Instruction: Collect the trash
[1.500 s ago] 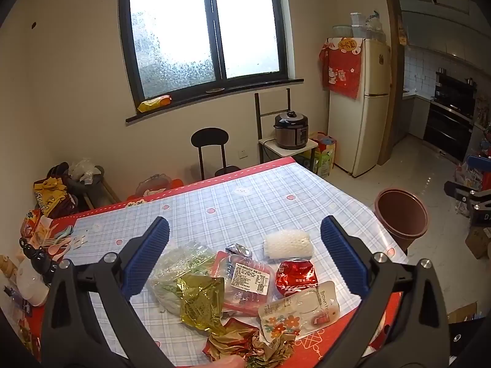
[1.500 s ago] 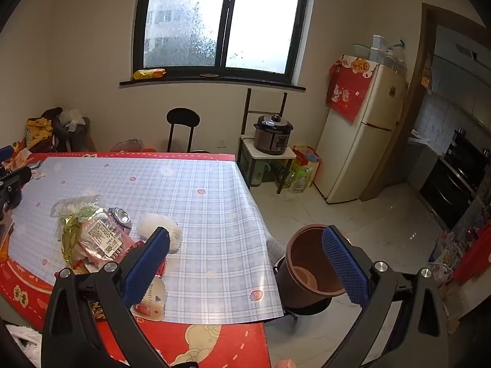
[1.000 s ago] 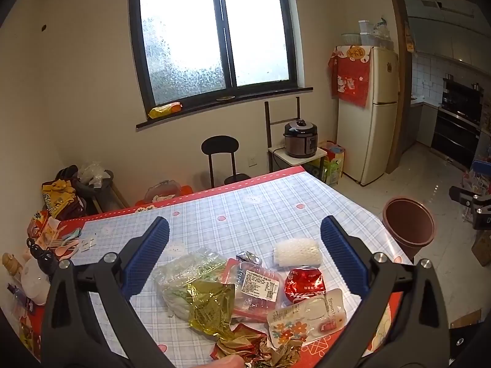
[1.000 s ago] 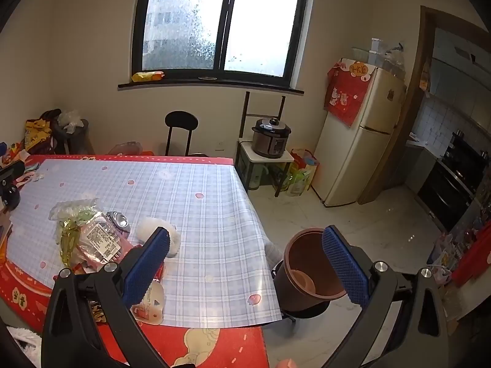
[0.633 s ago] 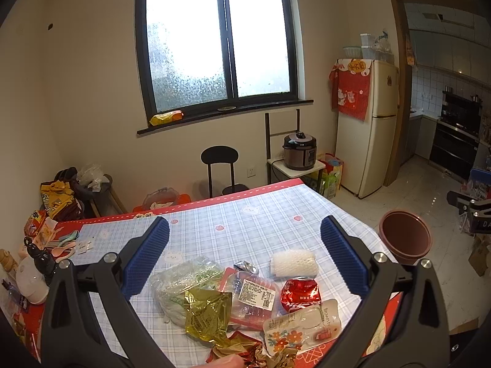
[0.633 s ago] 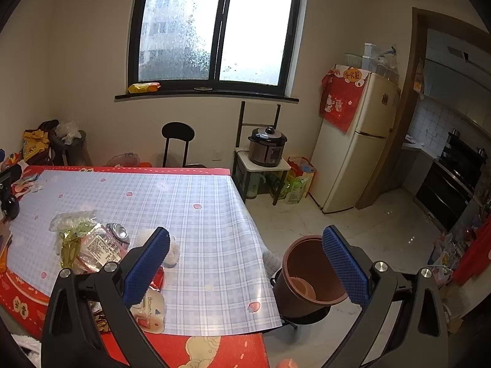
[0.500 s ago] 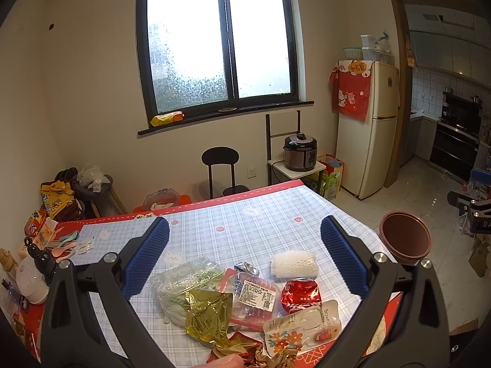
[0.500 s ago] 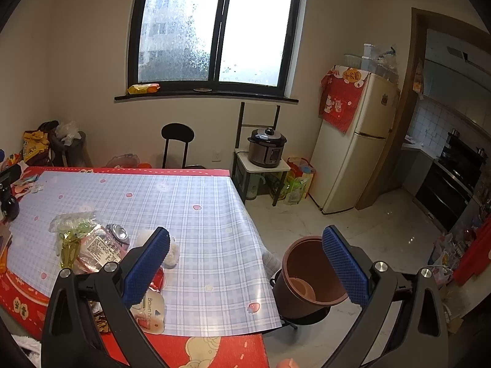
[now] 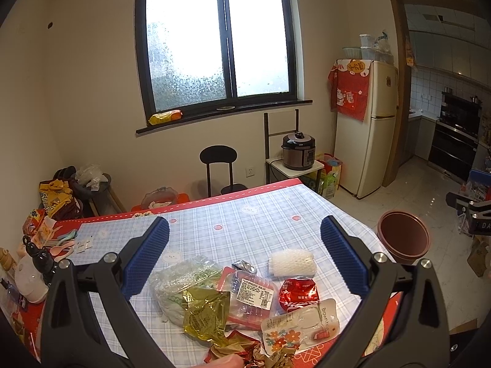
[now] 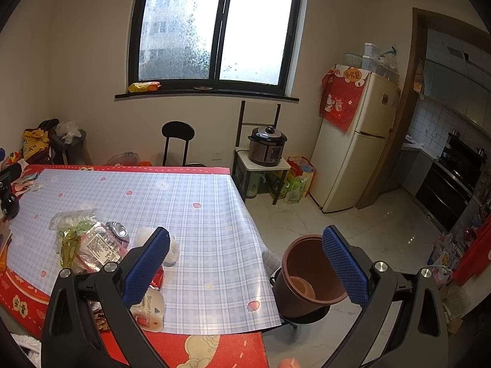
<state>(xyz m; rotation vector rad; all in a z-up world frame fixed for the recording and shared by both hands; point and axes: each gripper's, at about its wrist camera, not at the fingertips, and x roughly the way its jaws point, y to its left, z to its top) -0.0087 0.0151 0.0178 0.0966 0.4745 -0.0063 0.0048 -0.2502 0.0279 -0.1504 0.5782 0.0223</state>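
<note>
A heap of crumpled wrappers and plastic packets [image 9: 242,297] lies on the blue checked tablecloth [image 9: 245,224], below and between the wide-open, empty jaws of the left gripper [image 9: 244,256]. The right gripper [image 10: 245,263], jaws also spread wide and empty, hangs above a round brown plastic bin [image 10: 307,279] on the floor just beside the table edge.

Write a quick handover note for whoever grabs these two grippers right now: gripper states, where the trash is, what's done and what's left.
Left gripper: open, empty, above the pile.
Right gripper: open, empty, toward the bin.
Trash pile: wrappers, bags and a white foam sleeve, on the table near its front edge.
Brown bin: on the floor beside the table's corner.
Done: nothing picked up yet.
Left: carry every piece to the bin.
</note>
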